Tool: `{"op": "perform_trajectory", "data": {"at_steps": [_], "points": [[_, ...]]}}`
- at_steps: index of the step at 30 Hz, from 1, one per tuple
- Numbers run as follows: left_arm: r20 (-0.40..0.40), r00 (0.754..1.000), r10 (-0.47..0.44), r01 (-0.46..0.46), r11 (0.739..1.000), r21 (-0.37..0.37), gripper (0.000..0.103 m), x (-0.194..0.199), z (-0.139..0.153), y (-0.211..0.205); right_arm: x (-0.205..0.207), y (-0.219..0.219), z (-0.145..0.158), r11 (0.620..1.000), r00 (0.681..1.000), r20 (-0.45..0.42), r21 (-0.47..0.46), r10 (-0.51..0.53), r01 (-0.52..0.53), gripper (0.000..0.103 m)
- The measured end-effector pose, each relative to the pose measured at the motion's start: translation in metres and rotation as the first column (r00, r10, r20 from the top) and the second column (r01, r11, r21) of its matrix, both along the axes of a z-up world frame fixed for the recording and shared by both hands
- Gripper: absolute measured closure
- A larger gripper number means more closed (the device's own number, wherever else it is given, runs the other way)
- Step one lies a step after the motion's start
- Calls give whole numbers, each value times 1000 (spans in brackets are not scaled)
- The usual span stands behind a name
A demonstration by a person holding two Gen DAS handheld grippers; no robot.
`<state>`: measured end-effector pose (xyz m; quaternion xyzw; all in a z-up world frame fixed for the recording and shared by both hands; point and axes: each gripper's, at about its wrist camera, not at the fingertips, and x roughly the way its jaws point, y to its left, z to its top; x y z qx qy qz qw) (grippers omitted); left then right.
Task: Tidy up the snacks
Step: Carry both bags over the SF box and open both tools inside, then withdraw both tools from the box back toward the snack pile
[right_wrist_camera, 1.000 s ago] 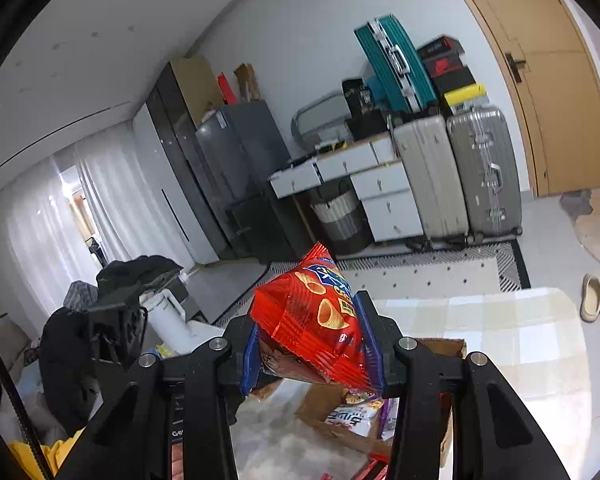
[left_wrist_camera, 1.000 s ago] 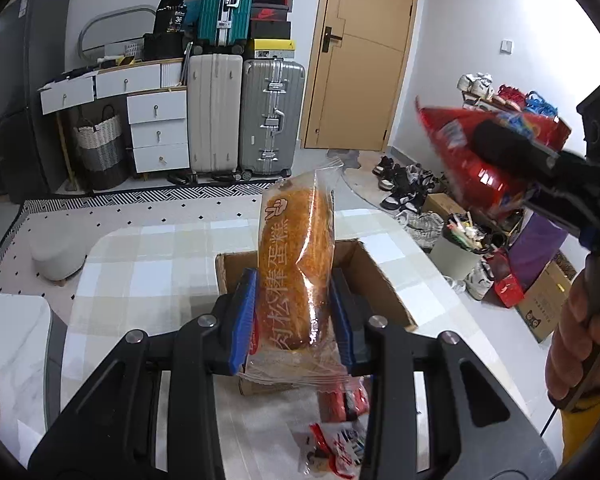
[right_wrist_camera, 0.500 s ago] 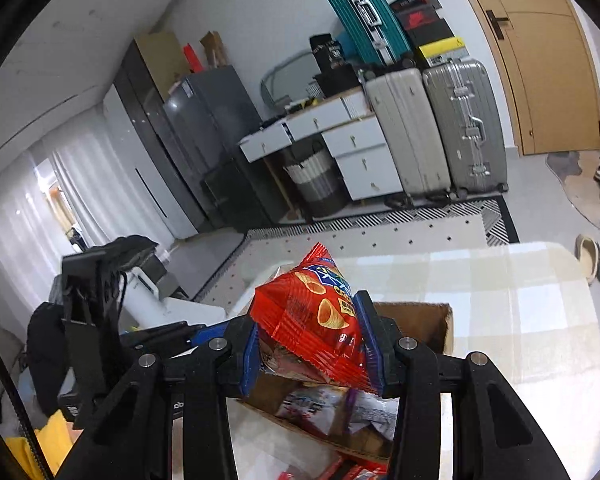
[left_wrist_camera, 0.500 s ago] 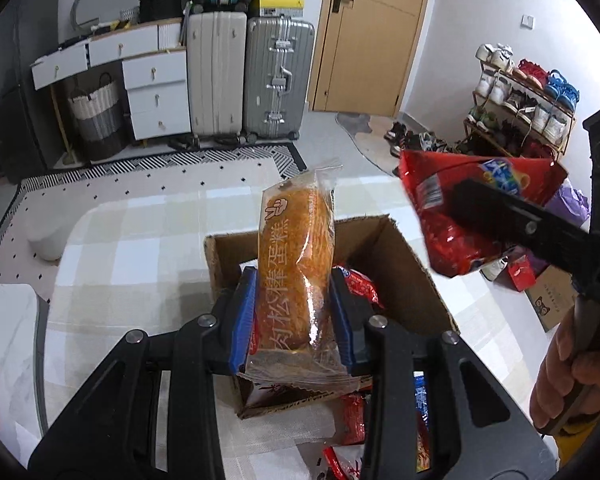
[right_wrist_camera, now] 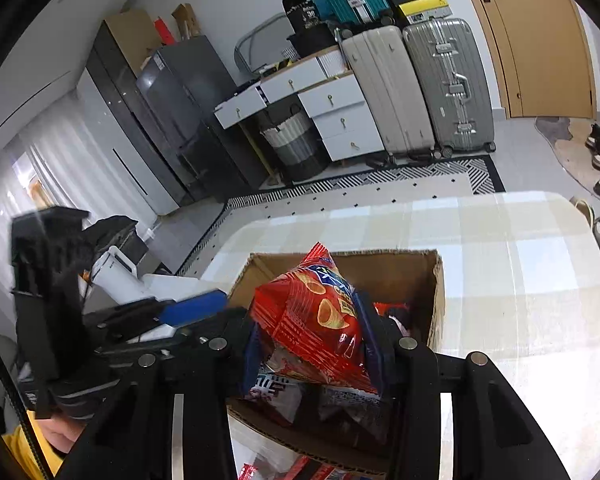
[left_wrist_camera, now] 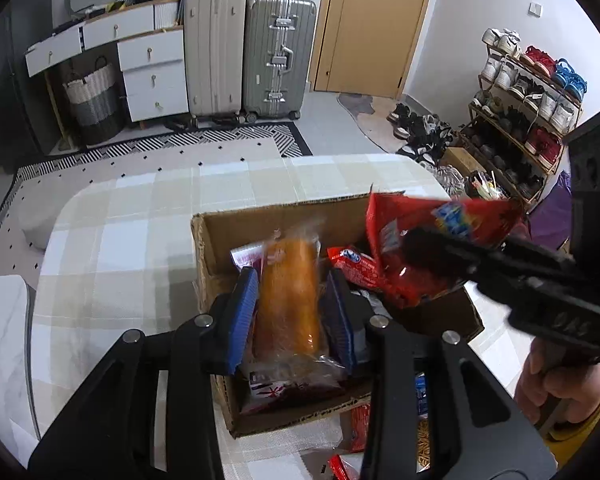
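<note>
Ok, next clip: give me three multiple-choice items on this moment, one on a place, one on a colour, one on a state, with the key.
1. Where does the cardboard box stand?
A. on the checked tablecloth
B. on the floor rug
C. on a shelf

2. What colour is the chip bag in the right gripper?
A. green
B. red
C. white

3. How is the left gripper?
A. open and empty
B. shut on nothing
C. shut on the wrapped bread

Key: 1 A, checked cloth shows around the box. 2 B, the bag is red with printed chips. 3 C, both blue pads press the wrapper's sides.
</note>
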<state>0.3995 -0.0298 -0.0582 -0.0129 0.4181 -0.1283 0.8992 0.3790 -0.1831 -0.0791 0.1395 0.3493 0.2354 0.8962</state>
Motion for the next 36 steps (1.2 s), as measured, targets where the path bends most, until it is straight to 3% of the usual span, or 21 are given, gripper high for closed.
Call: {"op": "perform_trajectory", "data": {"at_steps": [7, 15, 19, 24, 30, 32, 36], "points": [[12, 1000, -5, 5, 1000, 4, 70, -12, 2, 6, 5, 10, -17, 999, 999, -51, -47, 8, -11, 60], [15, 1000, -1, 1, 1000, 9, 70, -50, 7, 10, 3, 12, -20, 997, 999, -46, -79, -18, 15, 59], [16, 1000, -6, 5, 1000, 14, 70, -60, 11, 11, 2, 10, -19, 995, 998, -54, -95, -37, 32, 51], [18, 1000, 13, -14, 1000, 22, 60, -70, 16, 16, -7, 7, -7, 993, 998, -25, -107, -57, 54, 50], [43, 999, 20, -20, 1000, 10, 56, -97, 32, 21, -27, 4, 15, 992, 997, 23, -104, -69, 71, 50], [56, 998, 25, -26, 1000, 13, 49, -108, 40, 21, -37, 1, 26, 993, 996, 46, -93, -72, 76, 50], [87, 996, 29, -30, 999, 14, 49, -135, 59, 21, -59, 1, 46, 994, 994, 84, -82, -67, 74, 50]]}}
